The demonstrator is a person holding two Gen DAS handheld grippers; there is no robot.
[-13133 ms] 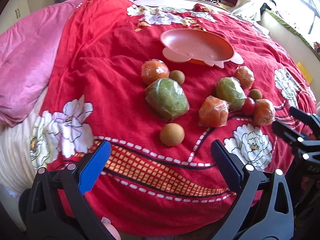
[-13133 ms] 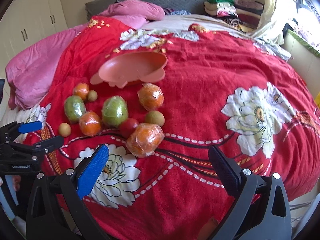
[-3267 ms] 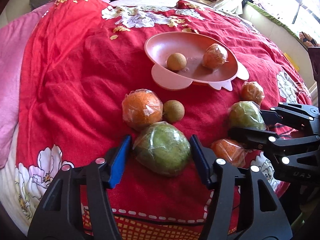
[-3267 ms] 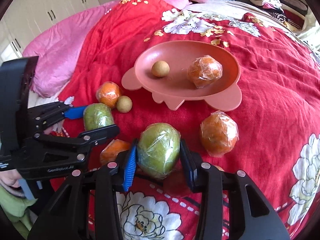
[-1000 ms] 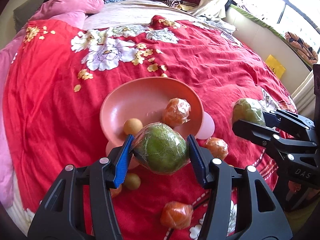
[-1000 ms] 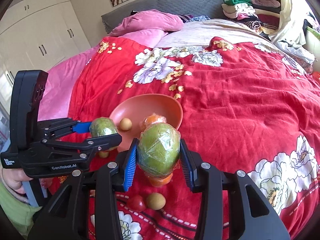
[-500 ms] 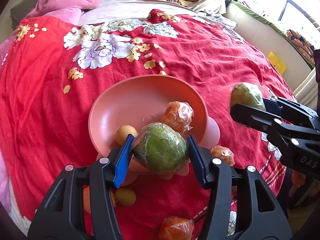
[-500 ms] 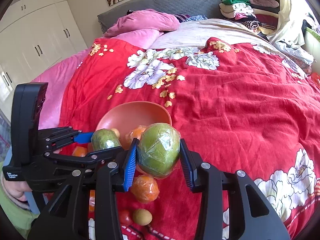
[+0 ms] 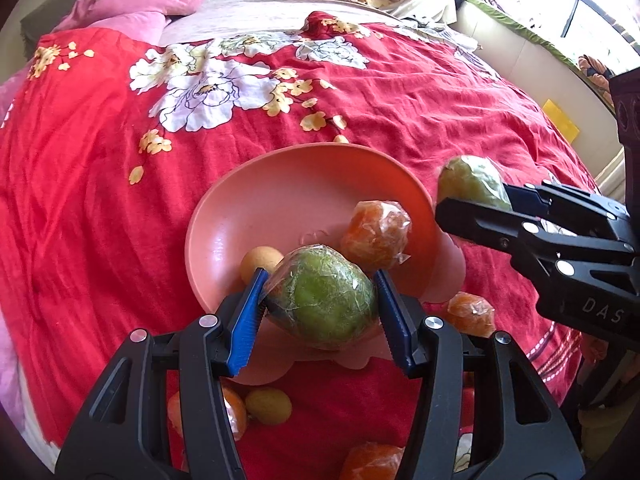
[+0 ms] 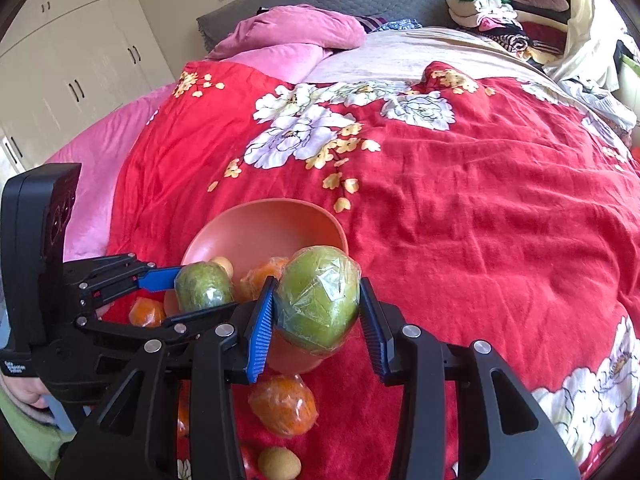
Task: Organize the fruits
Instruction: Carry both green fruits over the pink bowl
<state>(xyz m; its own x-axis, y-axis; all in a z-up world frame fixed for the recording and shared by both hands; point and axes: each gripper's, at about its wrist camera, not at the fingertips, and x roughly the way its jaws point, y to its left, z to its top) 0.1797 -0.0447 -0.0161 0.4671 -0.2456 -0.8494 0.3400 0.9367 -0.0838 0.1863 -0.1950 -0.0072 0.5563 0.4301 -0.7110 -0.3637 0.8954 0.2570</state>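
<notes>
Wrapped green fruits, one clamped in each gripper [image 9: 320,312] [image 10: 318,320], partly hide the pink bowl [image 9: 256,208].

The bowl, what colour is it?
The bowl is salmon pink, clearest in the left wrist view.

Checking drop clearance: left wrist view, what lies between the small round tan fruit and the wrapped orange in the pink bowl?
Left wrist view: bare pink bowl floor between the small round tan fruit and the plastic-wrapped orange.
</notes>
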